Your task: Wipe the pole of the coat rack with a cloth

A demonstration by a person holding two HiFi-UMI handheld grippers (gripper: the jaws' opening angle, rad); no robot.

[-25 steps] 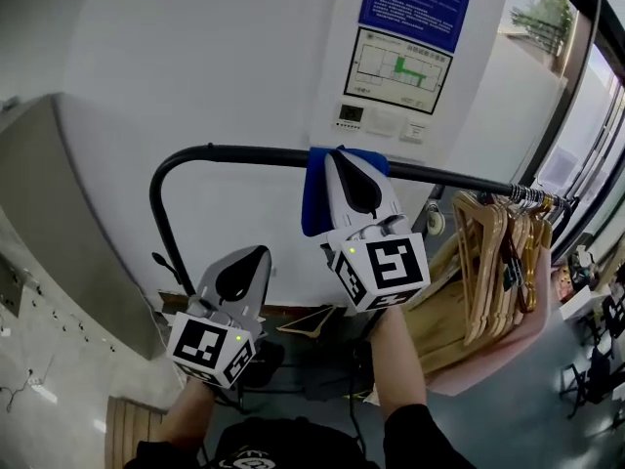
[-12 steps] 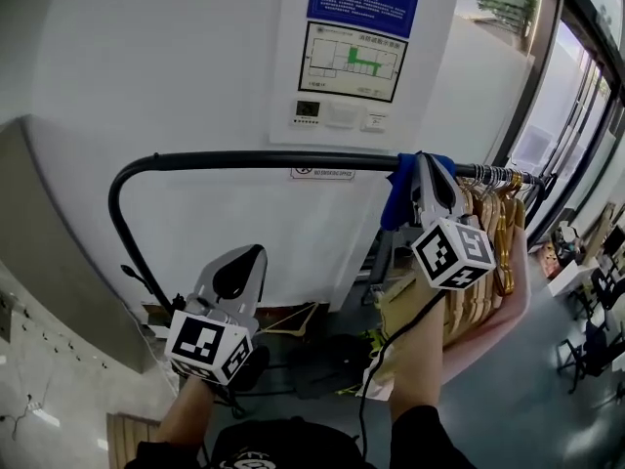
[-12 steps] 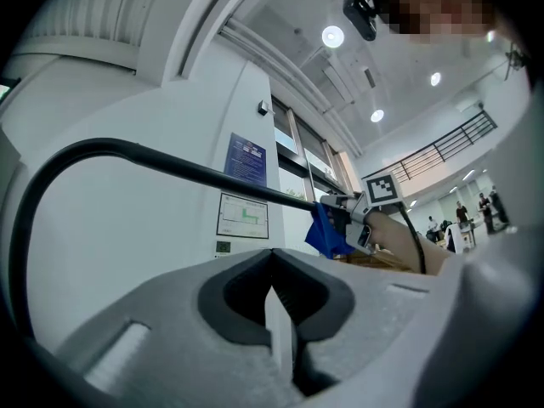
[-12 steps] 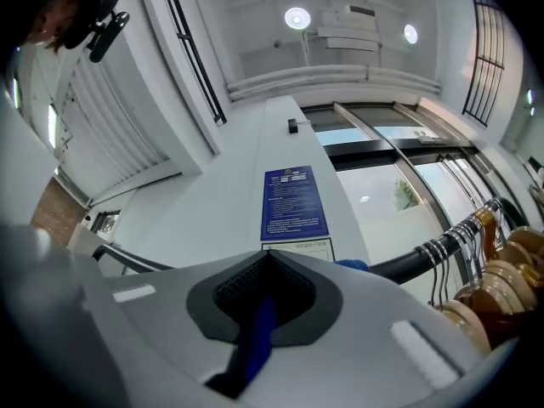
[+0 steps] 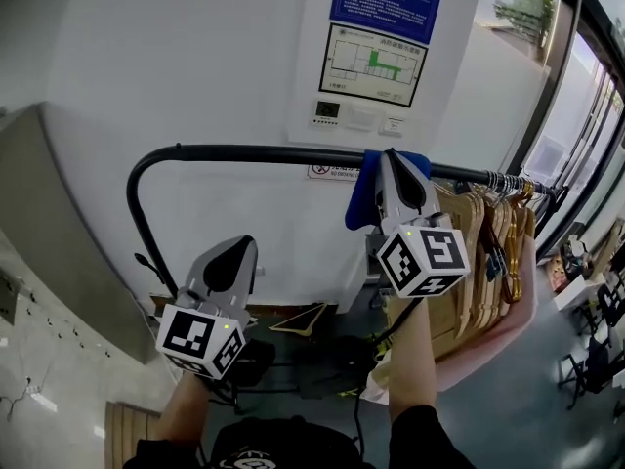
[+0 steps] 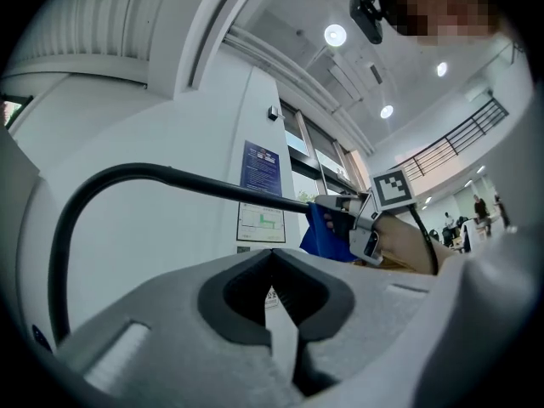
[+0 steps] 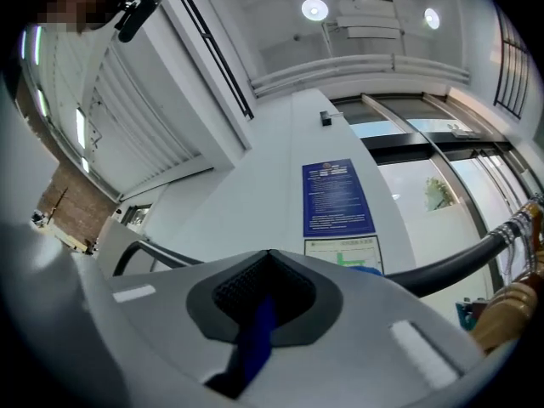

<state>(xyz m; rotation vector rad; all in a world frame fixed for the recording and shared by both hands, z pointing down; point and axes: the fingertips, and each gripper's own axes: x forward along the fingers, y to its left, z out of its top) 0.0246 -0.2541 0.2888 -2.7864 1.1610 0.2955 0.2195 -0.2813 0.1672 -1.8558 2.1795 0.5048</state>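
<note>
White wall (image 5: 176,57) and posted notices (image 5: 386,8) stood behind the coat rack's black pole (image 5: 254,152). A blue cloth (image 5: 359,195), draped over the pole near wooden hangers (image 5: 488,252), was clenched in the right gripper (image 5: 394,159). The left gripper (image 5: 242,247) hung lower, jaws closed on nothing, well apart from it.

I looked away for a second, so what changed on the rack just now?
The right gripper, shut on the cloth, slid it right along the pole up to the hangers, then back left a little. The left gripper stayed low, shut and empty.
</note>
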